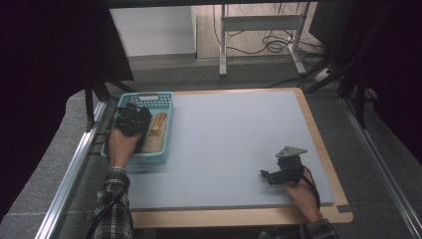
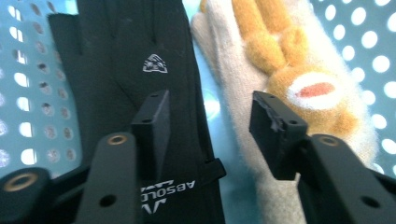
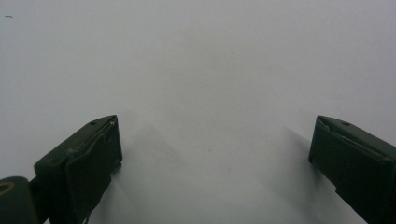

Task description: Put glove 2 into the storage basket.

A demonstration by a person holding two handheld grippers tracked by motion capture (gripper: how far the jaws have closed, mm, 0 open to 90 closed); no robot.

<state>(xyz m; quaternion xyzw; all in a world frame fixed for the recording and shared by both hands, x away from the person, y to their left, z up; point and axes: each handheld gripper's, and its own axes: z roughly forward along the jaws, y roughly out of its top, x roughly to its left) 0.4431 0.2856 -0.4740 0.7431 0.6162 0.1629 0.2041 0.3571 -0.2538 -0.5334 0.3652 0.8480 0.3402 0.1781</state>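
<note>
One teal perforated basket [image 1: 164,99] sits at the counter's [image 1: 234,134] far left corner and holds two gloves lying side by side: a black glove [image 2: 126,51] and a cream glove [image 2: 289,70] with orange fingers. The left gripper [image 2: 208,123] hangs inside the basket with its jaws released and parted over the seam between the two gloves, gripping neither. The right gripper [image 1: 265,175] rests spread wide near the counter's near right edge, with bare grey surface all around it.
</note>
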